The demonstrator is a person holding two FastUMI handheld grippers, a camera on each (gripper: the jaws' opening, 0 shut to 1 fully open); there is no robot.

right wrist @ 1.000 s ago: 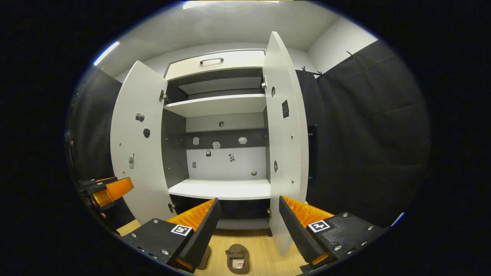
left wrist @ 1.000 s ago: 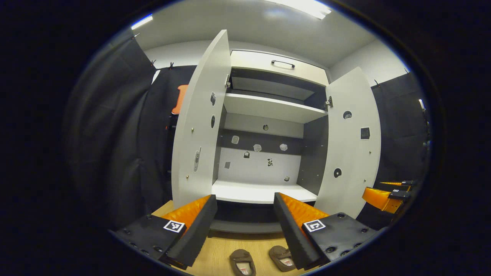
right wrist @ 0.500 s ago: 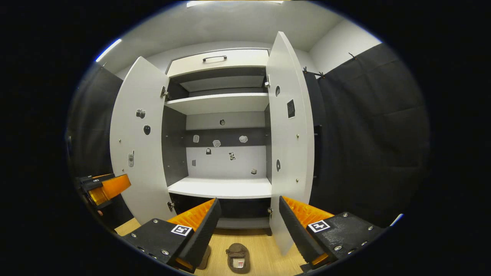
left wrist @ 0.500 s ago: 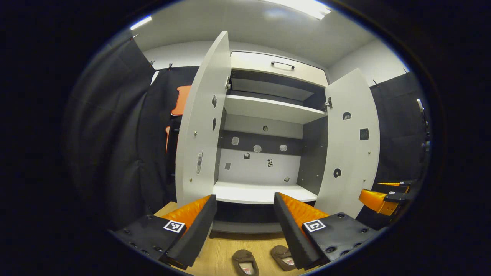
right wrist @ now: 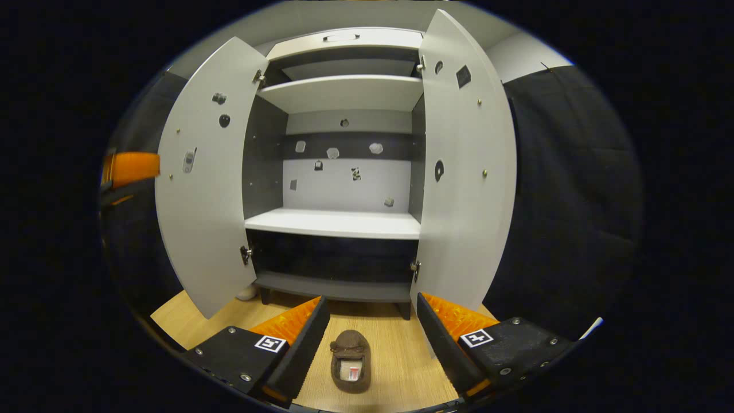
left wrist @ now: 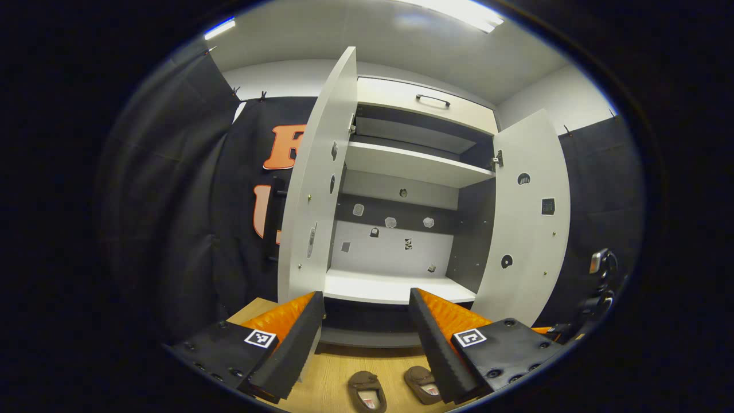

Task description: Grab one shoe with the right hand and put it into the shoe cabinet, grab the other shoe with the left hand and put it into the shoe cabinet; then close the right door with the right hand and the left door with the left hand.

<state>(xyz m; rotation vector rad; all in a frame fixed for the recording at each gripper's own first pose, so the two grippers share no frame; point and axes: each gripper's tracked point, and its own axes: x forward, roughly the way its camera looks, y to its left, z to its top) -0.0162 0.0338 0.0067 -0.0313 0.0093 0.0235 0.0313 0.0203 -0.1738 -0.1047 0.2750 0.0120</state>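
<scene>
Bottom centre of the right gripper view, a brown slipper (right wrist: 350,360) lies on the wooden floor (right wrist: 395,367), between my right gripper (right wrist: 370,338) fingers, spread wide and empty. It looks soft and light; I would pinch its side wall.

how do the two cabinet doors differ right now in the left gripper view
The left door is seen nearly edge-on, a narrow strip; the right door shows much more of its inner face. The left door carries a long pale sticker low down, while the right door carries a dark square one and two round ones. Both are white, wide open, hinged to the shoe cabinet.
</scene>
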